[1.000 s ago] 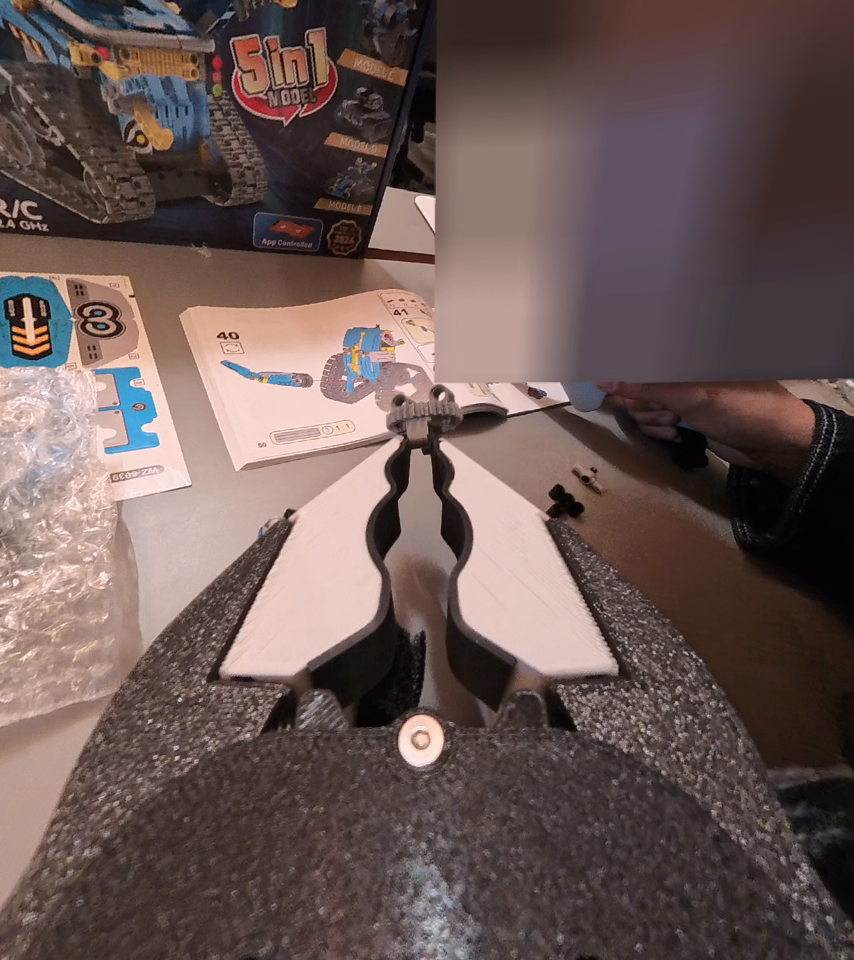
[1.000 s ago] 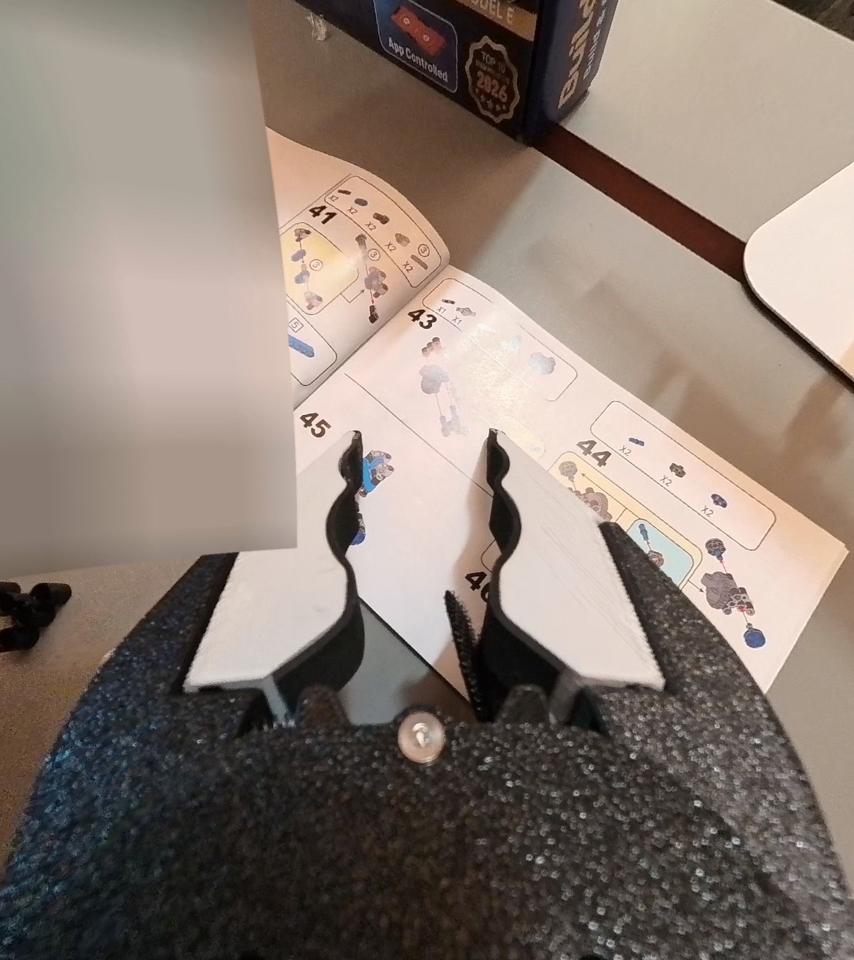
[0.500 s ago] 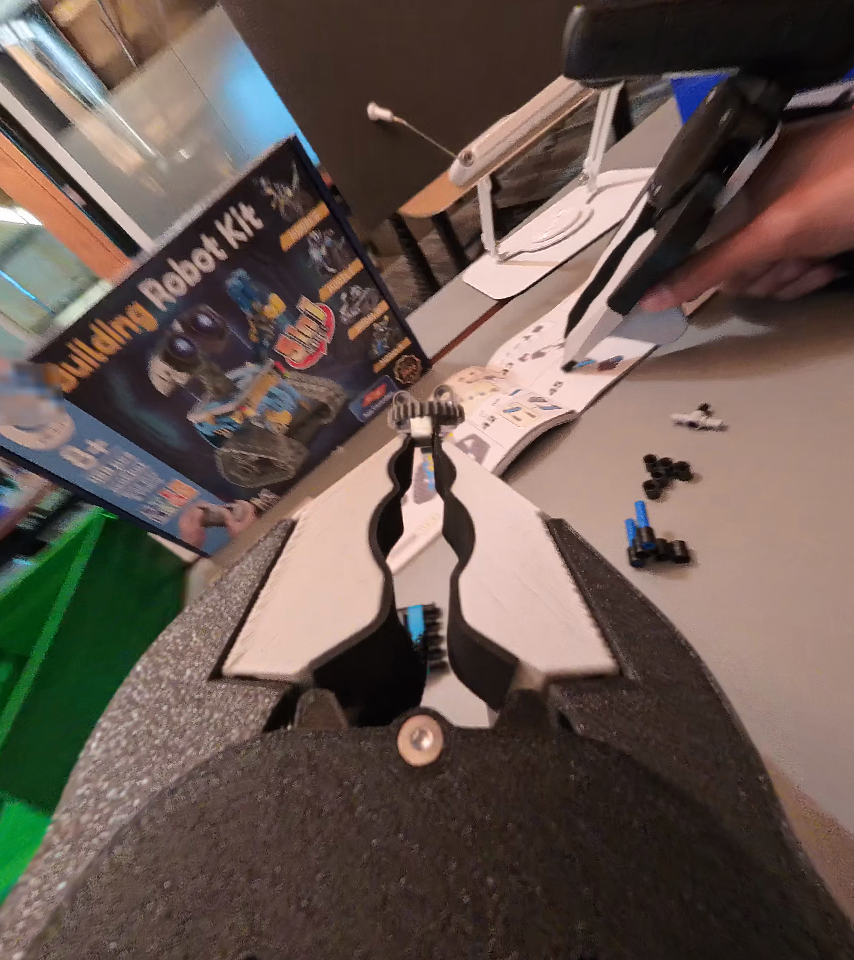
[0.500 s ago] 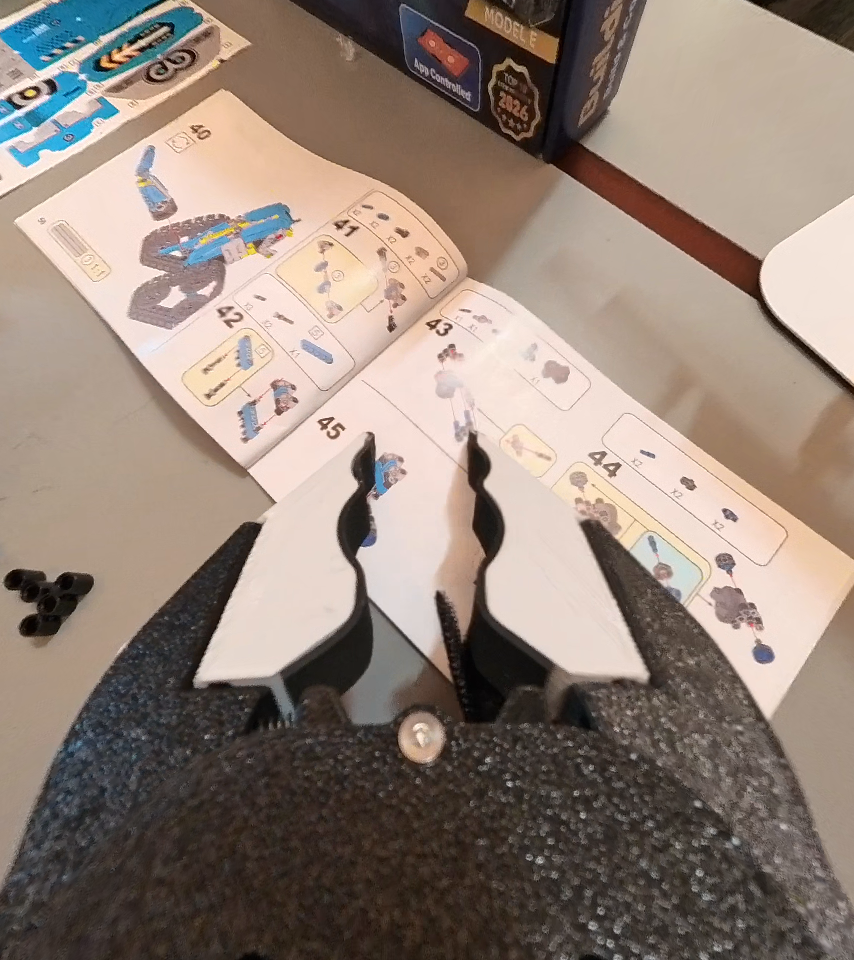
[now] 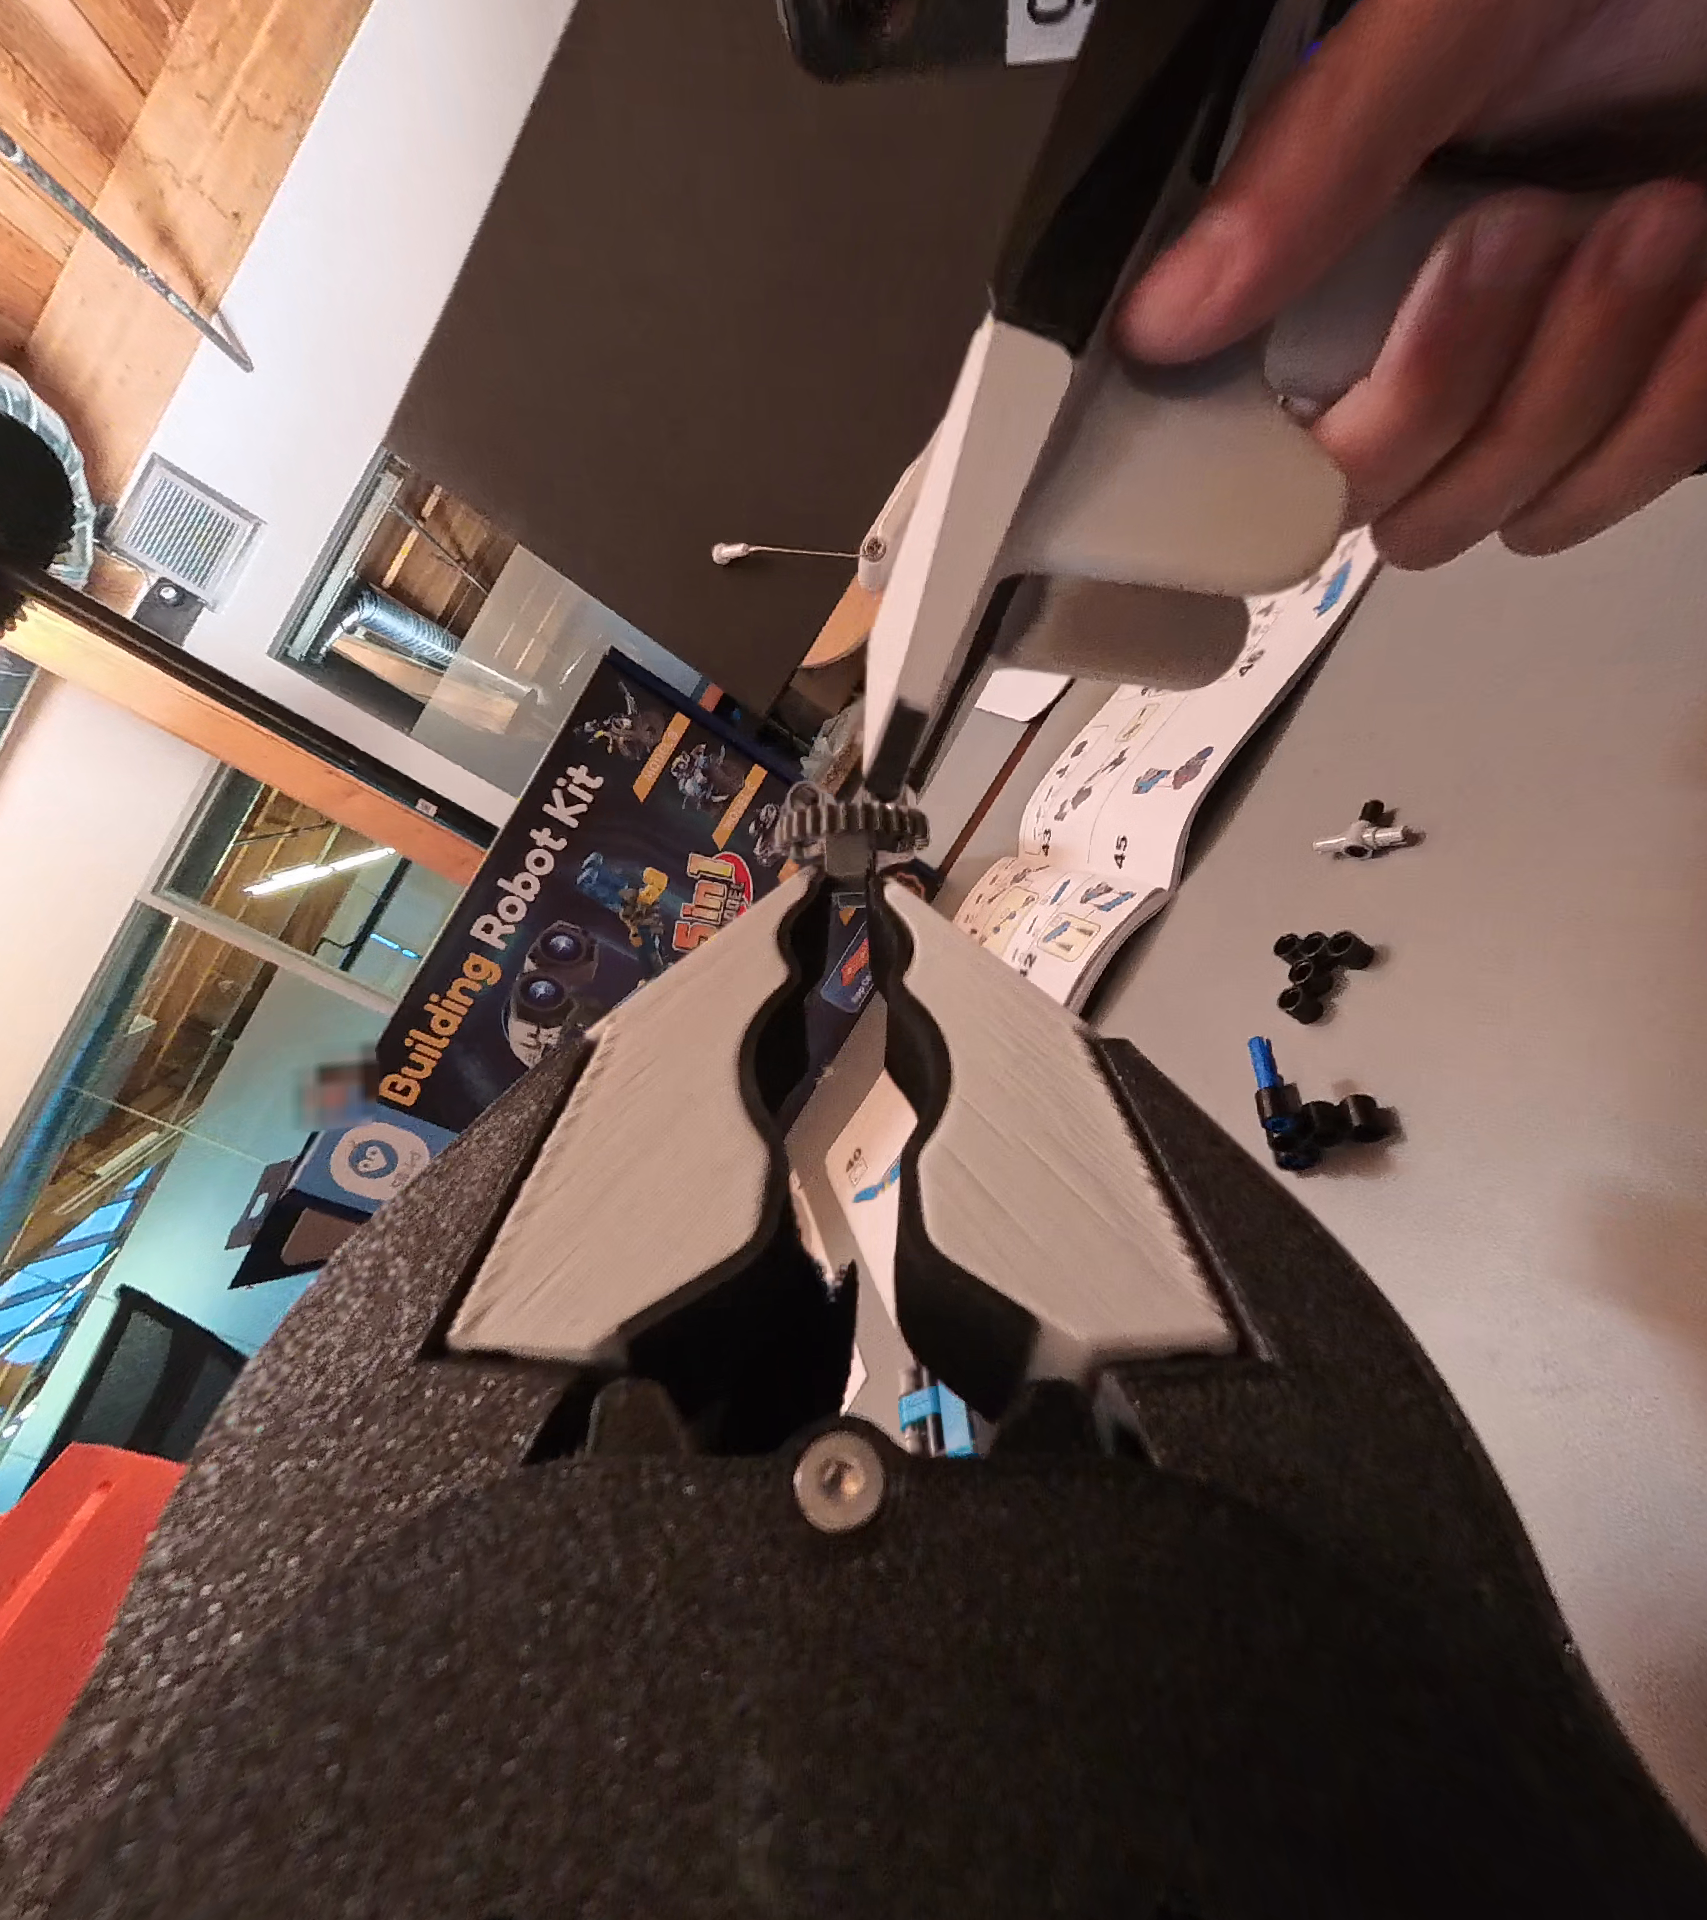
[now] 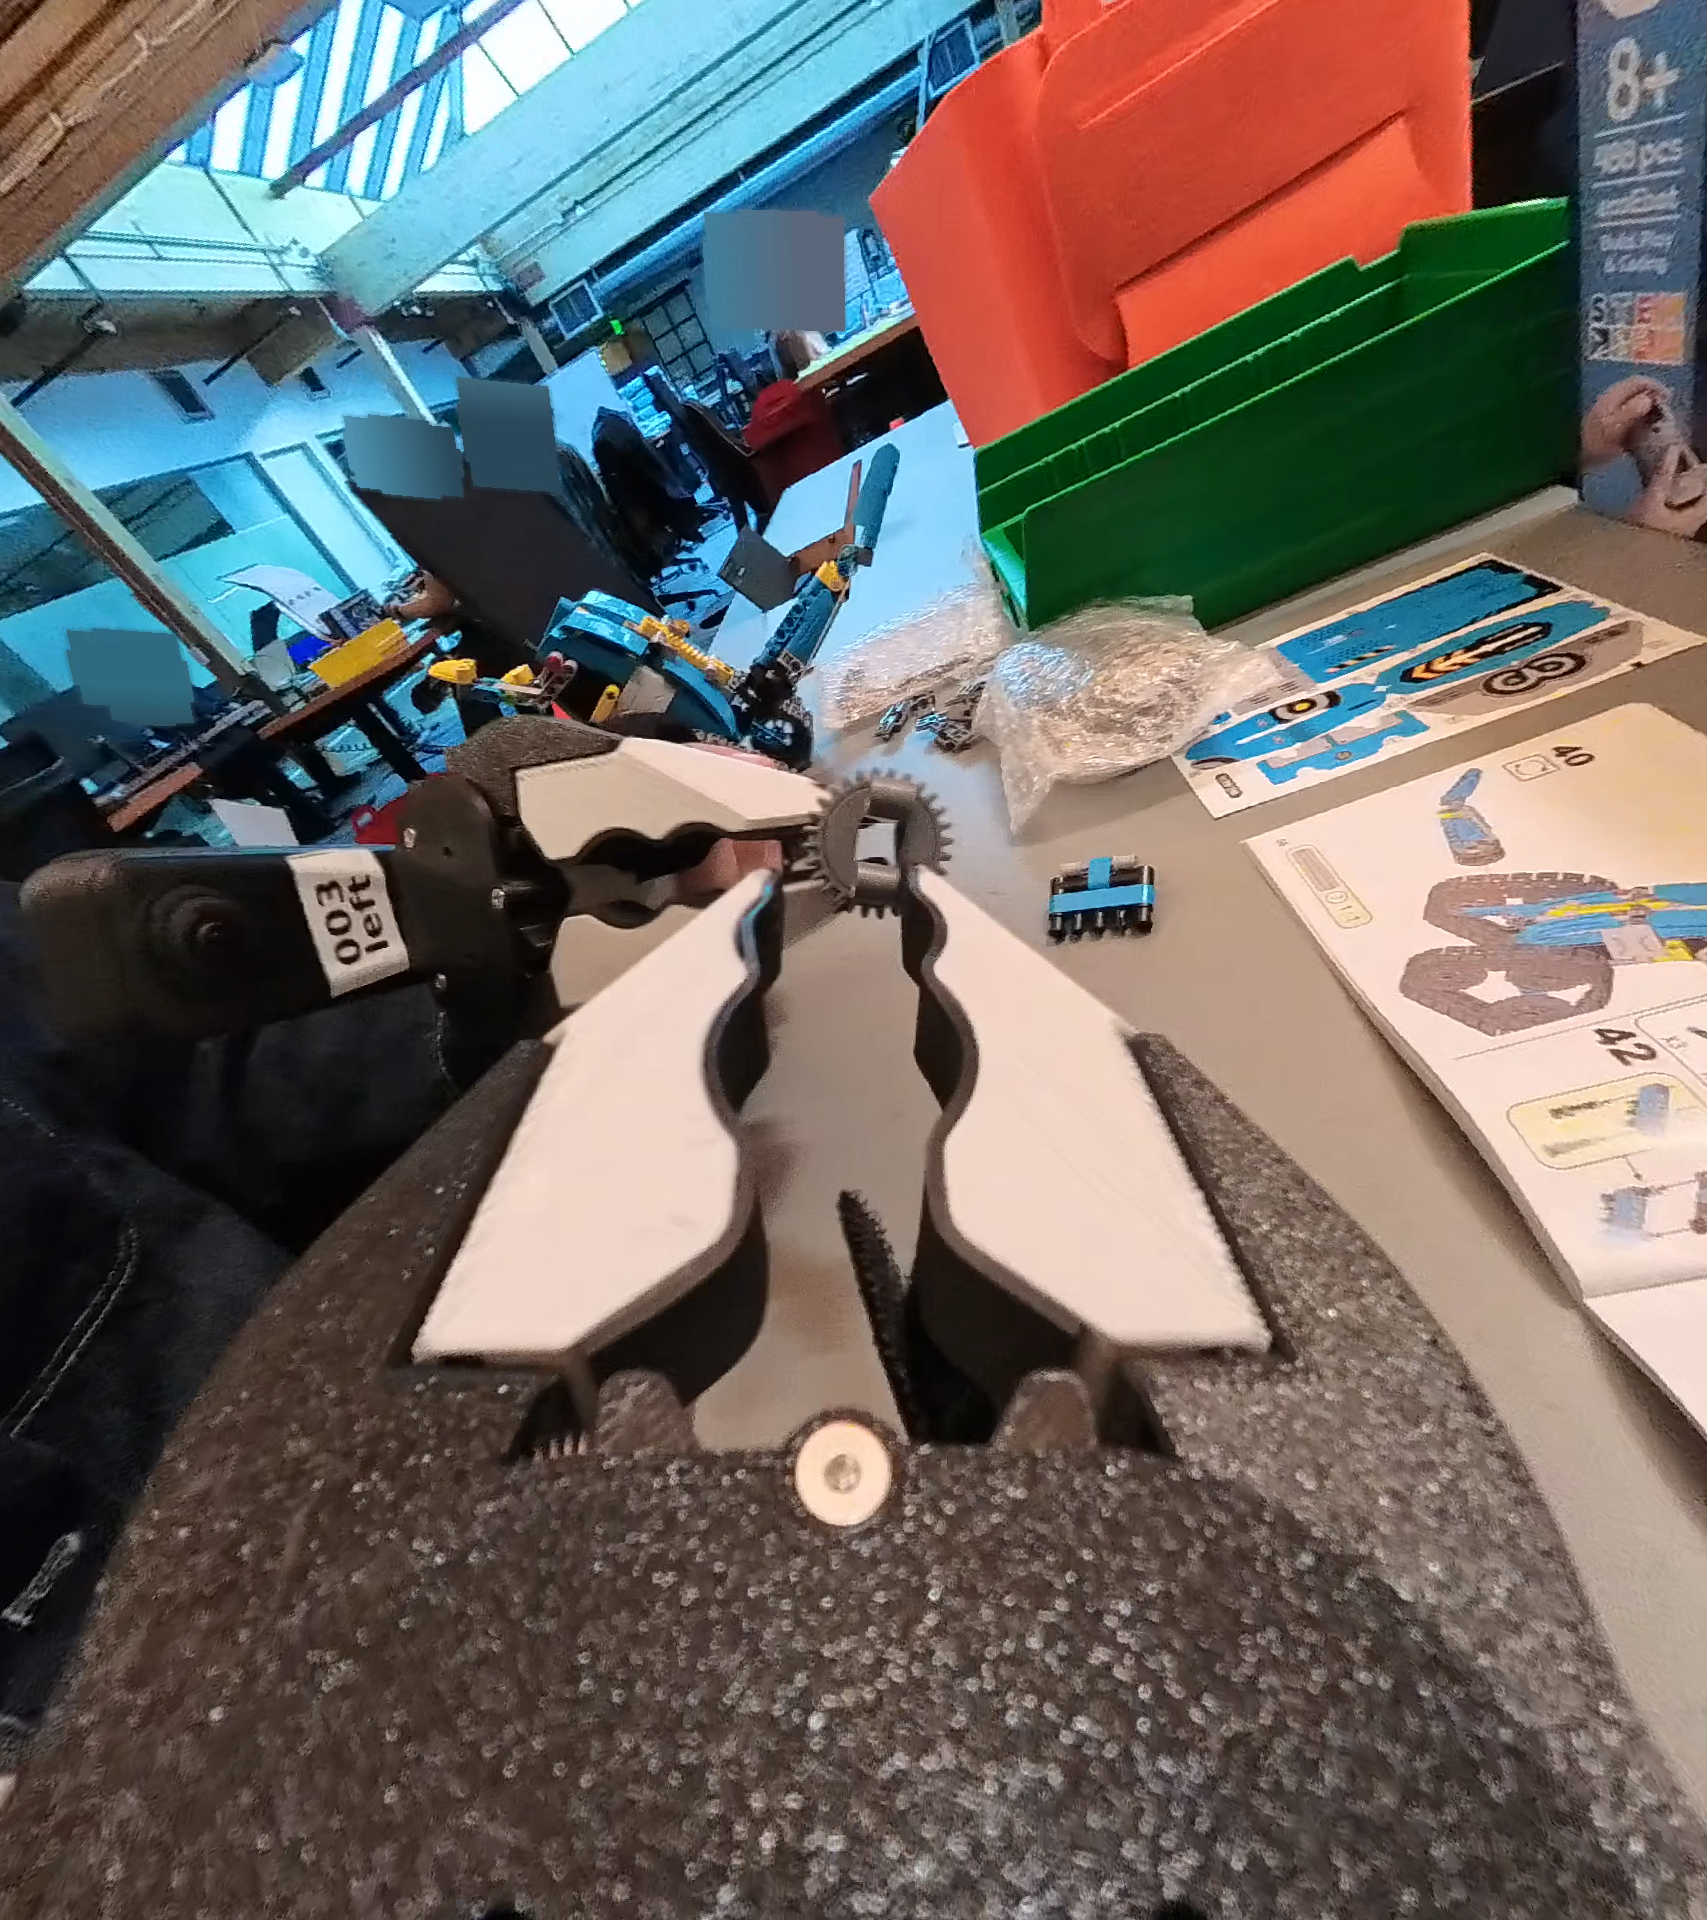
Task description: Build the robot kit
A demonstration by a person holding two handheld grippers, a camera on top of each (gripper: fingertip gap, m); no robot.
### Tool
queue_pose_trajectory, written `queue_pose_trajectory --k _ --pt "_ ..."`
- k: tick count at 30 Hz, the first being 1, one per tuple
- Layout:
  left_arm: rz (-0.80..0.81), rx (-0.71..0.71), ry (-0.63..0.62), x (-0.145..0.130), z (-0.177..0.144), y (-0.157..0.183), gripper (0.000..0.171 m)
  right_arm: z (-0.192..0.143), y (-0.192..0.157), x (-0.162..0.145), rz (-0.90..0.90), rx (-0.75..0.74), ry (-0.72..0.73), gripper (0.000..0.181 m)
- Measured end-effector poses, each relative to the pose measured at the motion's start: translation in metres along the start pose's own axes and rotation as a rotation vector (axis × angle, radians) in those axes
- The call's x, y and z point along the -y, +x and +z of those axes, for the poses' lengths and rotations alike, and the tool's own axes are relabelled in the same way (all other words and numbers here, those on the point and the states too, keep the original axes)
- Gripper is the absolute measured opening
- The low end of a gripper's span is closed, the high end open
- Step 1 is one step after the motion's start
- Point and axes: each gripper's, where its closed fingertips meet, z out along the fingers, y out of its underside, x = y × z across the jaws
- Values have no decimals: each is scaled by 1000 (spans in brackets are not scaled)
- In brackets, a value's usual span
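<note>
Gear point(image 5: 854, 826) at frame centre looked light, stiff, toothed; left gripper point(image 5: 844, 883) fingers clamped its hub. Right gripper point(image 6: 838, 883) fingers apart, straddling the rim; hub seemed the safer hold.

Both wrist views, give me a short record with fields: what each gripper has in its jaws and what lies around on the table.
left gripper: shut on the grey gear, held up off the table
right gripper: jaws open, tips right at the gear; contact unclear
hand: grips the right gripper's handle
table: open instruction booklet, sticker sheet, black connectors, clear plastic bag
behind: green bin, kit box
</note>
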Motion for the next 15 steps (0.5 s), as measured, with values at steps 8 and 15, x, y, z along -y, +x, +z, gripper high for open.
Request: queue_pose_trajectory --k 8,15 --pt "-140 -86 26 3 0 5 7 -4 3 -1 16 30 18 9" --pt "-810 -462 157 23 -9 11 6 -16 -11 1 23 160 37 8"
